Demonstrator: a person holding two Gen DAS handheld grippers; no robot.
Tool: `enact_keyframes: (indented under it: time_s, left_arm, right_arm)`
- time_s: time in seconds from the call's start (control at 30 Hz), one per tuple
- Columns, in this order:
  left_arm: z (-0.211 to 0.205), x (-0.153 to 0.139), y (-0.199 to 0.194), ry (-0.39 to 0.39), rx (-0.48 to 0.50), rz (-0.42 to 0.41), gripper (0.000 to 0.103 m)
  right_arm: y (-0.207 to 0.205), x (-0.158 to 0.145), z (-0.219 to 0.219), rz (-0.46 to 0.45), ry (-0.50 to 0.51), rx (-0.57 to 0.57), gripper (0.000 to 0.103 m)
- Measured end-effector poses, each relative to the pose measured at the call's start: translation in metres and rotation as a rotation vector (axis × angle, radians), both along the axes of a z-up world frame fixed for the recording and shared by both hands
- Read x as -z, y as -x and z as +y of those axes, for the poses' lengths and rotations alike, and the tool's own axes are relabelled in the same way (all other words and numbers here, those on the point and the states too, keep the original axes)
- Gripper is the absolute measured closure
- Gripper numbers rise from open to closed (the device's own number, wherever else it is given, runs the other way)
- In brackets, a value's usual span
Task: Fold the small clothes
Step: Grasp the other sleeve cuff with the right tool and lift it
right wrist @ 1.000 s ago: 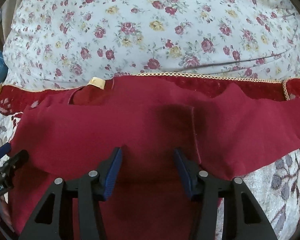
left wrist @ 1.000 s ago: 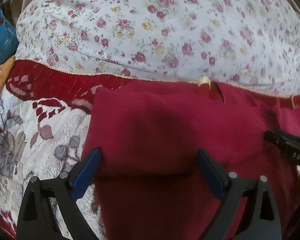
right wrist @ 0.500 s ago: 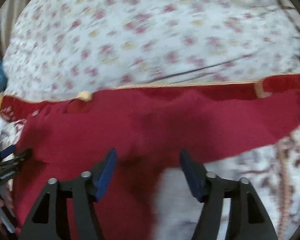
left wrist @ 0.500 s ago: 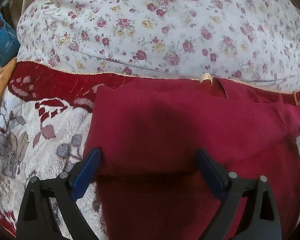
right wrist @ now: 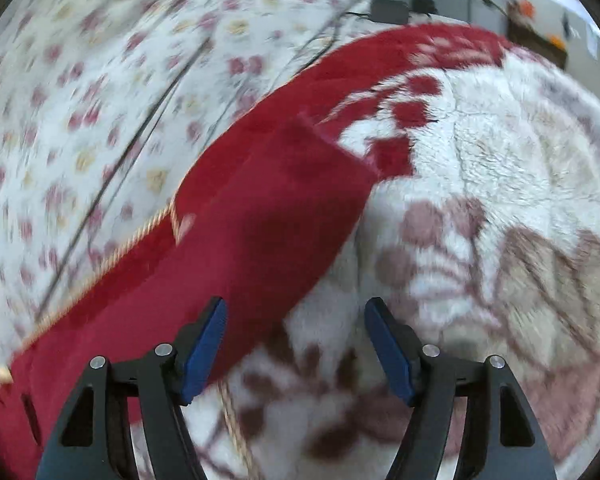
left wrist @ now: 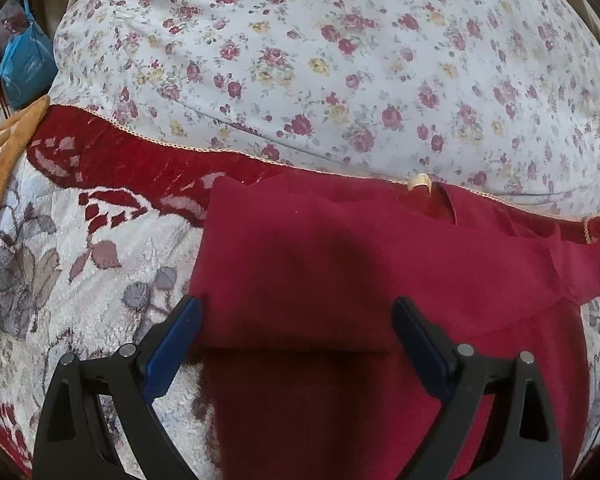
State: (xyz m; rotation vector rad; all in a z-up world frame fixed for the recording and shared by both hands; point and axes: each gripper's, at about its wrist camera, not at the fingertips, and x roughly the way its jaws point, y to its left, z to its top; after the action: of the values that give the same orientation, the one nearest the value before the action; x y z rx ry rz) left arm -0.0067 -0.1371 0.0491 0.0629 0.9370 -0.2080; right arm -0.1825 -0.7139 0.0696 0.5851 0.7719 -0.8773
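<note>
Broadly, a bed fills both views: a white floral duvet [left wrist: 340, 60] lies at the far side, and nearer is a plush blanket [left wrist: 60, 248] in cream and red with leaf patterns. Spread flat on the blanket is a dark red top [left wrist: 340, 264], its neck opening and pale label [left wrist: 419, 181] toward the duvet. Its left side is already folded in, leaving a straight edge.

From the right wrist view, which is blurred, the unfolded right sleeve [right wrist: 284, 216] stretches out over the blanket, its long axis running from low left to its cuff further ahead. It lies ahead and slightly left of the right gripper [right wrist: 294, 350], the nearer tool for it.

That right gripper is spread wide and holds nothing; its left finger [right wrist: 204, 350] is just over the sleeve's near edge, contact unclear. The left gripper [left wrist: 296, 344] is also spread wide and empty, hovering above the folded body of the top.
</note>
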Motion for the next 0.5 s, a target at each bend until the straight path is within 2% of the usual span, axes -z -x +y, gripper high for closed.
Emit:
enact_keyframes:
  time_s: [0.07, 0.13, 0.17, 0.2, 0.3, 0.37, 0.47, 0.5]
  left_arm:
    - [-0.001, 0.000, -0.001, -0.005, 0.002, -0.004, 0.008]
    - [-0.002, 0.001, -0.002, -0.010, 0.002, -0.005, 0.008]
    - [-0.002, 0.001, -0.003, -0.011, 0.001, -0.003, 0.008]
    - [-0.002, 0.001, -0.003, -0.009, 0.000, -0.001, 0.008]
    - [0.000, -0.003, -0.001, 0.011, 0.003, -0.001, 0.008]
    - [0.002, -0.007, 0.000, 0.018, 0.000, -0.009, 0.008]
    - [0.009, -0.015, 0.000, 0.044, -0.015, -0.018, 0.008]
    - [0.012, -0.018, 0.001, 0.055, -0.021, -0.020, 0.008]
  right_arm:
    - [-0.015, -0.001, -0.003, 0.026, 0.041, -0.016, 0.029]
    - [-0.032, -0.002, -0.002, 0.104, 0.096, -0.019, 0.049]
    - [-0.038, -0.003, -0.002, 0.162, 0.129, -0.026, 0.073]
    - [-0.043, -0.006, -0.001, 0.189, 0.144, -0.059, 0.087]
    - [-0.036, -0.027, 0.007, 0.163, 0.152, -0.141, 0.091]
    - [-0.028, -0.050, 0.022, 0.106, 0.159, -0.186, 0.091]
    - [-0.024, -0.084, 0.054, 0.014, 0.152, -0.278, 0.091]
    - [-0.027, -0.098, 0.077, -0.008, 0.158, -0.338, 0.093]
